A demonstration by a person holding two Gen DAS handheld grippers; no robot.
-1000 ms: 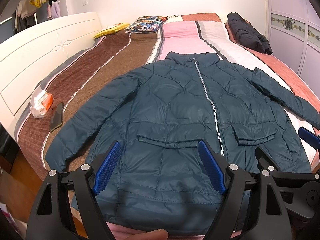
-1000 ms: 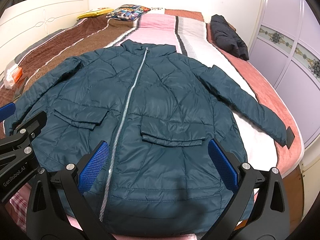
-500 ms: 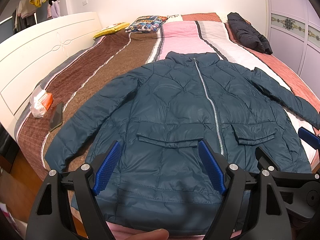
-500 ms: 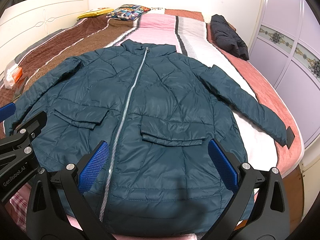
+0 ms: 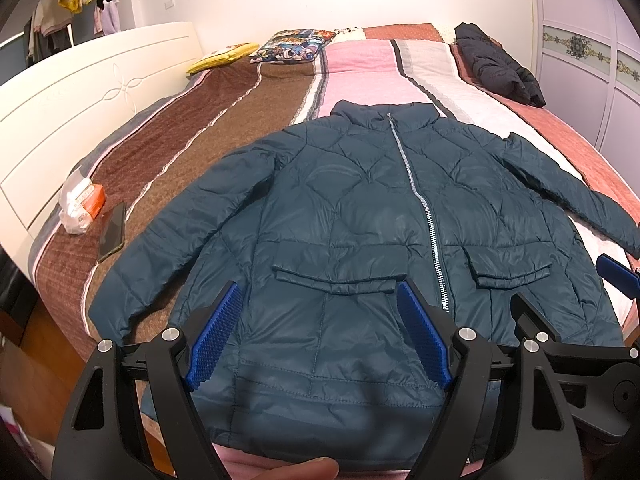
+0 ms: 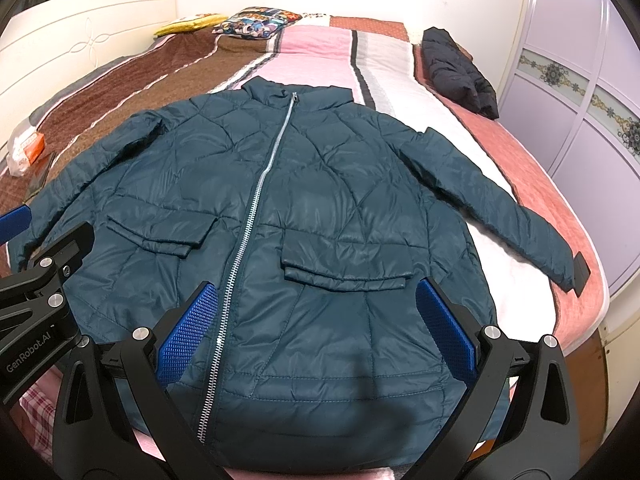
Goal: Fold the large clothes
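1. Left wrist view: the left gripper [image 5: 320,332] hovers above the hem of a dark teal quilted puffer jacket [image 5: 360,216], its blue ribbed pads spread wide with nothing between them.
2. The jacket lies flat and zipped, front up, on a striped brown, pink and white bedspread [image 5: 224,120]. Collar points away from the gripper; both sleeves are spread out to the sides.
3. Far left of the gripper, beside the jacket's sleeve, lie a black phone [image 5: 113,231] and an orange packet in a clear plastic bag [image 5: 80,204], touching or nearly so.
4. Ahead and to the right, well beyond the collar, sits a folded black puffer coat [image 5: 496,66]. A patterned pillow [image 5: 294,45] and a yellow cushion [image 5: 224,62] lie far ahead.
5. A fingertip [image 5: 296,468] shows at the bottom edge, below the gripper.
6. Right wrist view: the right gripper [image 6: 320,336] hangs over the jacket's lower front, just right of the silver zipper [image 6: 256,208], jaws wide apart and gripping nothing.
7. The jacket's pocket flap [image 6: 346,272] lies just ahead between the pads; the far sleeve reaches right towards the bed edge.
8. The left gripper's black frame enters at the left edge.
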